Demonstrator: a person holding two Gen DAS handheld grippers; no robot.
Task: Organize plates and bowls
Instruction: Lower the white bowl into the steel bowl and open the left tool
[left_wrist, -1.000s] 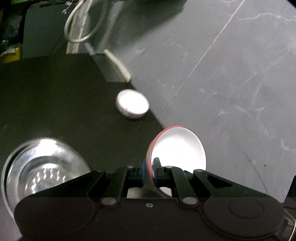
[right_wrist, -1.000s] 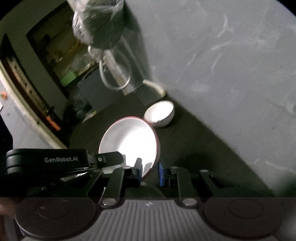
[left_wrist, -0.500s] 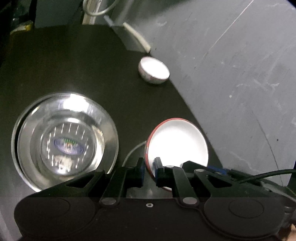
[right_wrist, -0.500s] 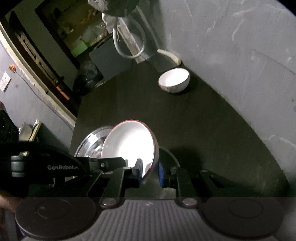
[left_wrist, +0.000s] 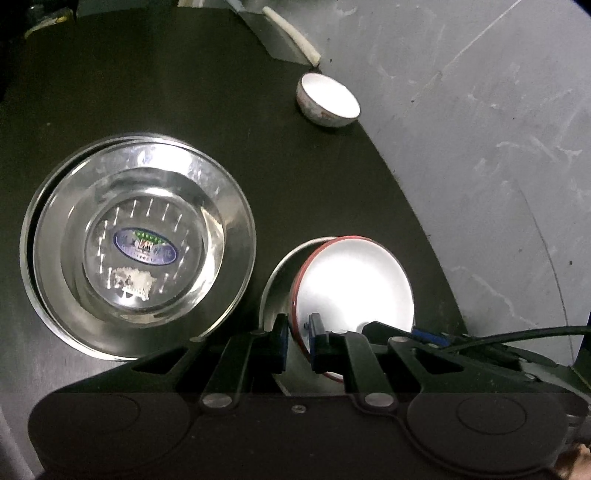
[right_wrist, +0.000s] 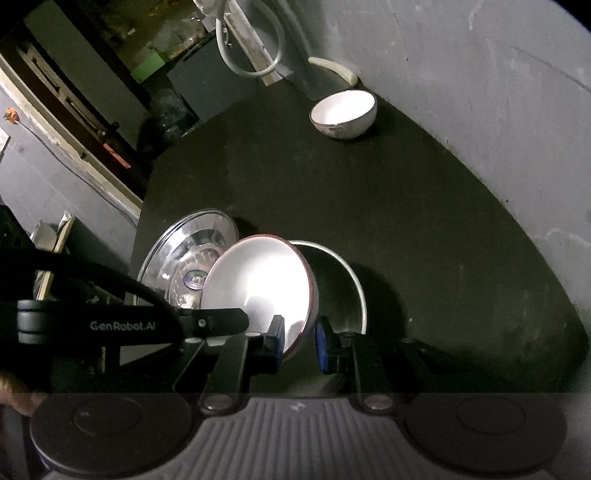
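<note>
**Holding of red-rimmed bowl (left_wrist: 354, 284) over steel bowl (left_wrist: 275, 273): two hand-held grippers at the rim**

Item under inspection: a white bowl with a red rim. It sits tilted, with its open side turned partly toward both cameras. It is partly inside or just above the steel bowl, whose rim curves around it. Contact between the two cannot be confirmed.

Left hand-held gripper (left_wrist: 298, 332): its blue pads sit one inside and one outside the near rim of the red-rimmed bowl and are closed on it.

Right hand-held gripper (right_wrist: 299, 336): its fingers straddle another part of the same rim. The pads lie close on either side. Whether they press the wall cannot be told from these views.

Adjacent items: a stack of steel dishes (left_wrist: 229, 206) stands just to the left of the steel bowl. The top dish is deep and carries an oval label on its floor. A lower rim shows offset along the left edge.

Farther out: a small white bowl (left_wrist: 328, 99) stands upright, well apart from the others. It is near the table's far edge, close to the wall.

Support: all dishes are on or over a dark table (left_wrist: 166, 92). The table is bounded on the right by a grey wall (left_wrist: 480, 166).
</note>
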